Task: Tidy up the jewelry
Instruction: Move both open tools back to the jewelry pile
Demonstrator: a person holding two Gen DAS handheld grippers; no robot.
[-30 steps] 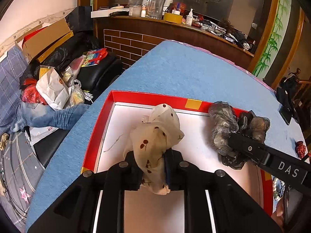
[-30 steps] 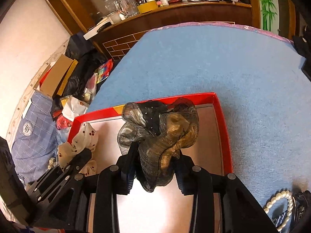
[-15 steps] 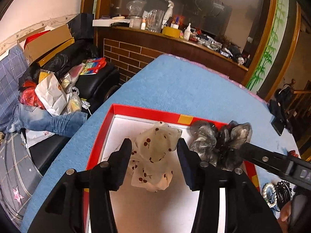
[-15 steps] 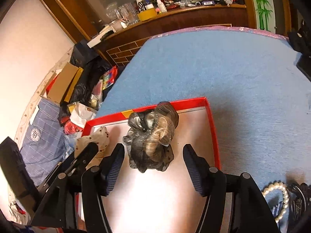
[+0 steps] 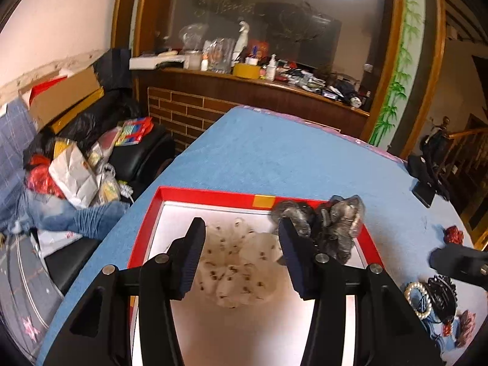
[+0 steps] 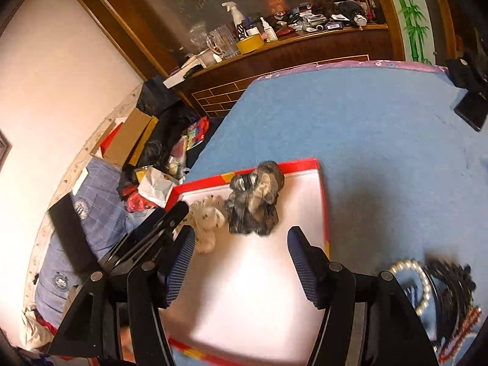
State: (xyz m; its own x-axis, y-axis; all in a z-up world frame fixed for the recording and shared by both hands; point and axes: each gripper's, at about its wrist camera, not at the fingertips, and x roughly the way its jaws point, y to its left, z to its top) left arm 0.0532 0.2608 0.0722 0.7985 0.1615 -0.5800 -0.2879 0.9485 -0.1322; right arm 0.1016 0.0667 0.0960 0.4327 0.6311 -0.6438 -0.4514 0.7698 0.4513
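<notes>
A red-rimmed tray (image 5: 210,195) with a white floor lies on the blue table. In it lie a cream cherry-print scrunchie (image 5: 241,262) and a dark grey-gold scrunchie (image 5: 332,222); both also show in the right wrist view, cream one (image 6: 209,218), dark one (image 6: 254,201). My left gripper (image 5: 241,256) is open above the cream scrunchie. My right gripper (image 6: 241,262) is open, pulled back over the tray (image 6: 323,201). A pearl bracelet (image 6: 418,277) and black hair pieces (image 6: 451,280) lie right of the tray.
A black phone (image 6: 469,109) lies at the table's far right. A pearl bracelet (image 5: 419,300), black hair clip (image 5: 442,292) and red ornament (image 5: 454,235) lie right of the tray. A cluttered sofa (image 5: 91,158) stands left of the table, a wooden counter (image 5: 259,88) behind.
Both grippers opened and released their scrunchies into the tray, then drew back and up. The right gripper has moved rightward, away from the tray's far edge.
</notes>
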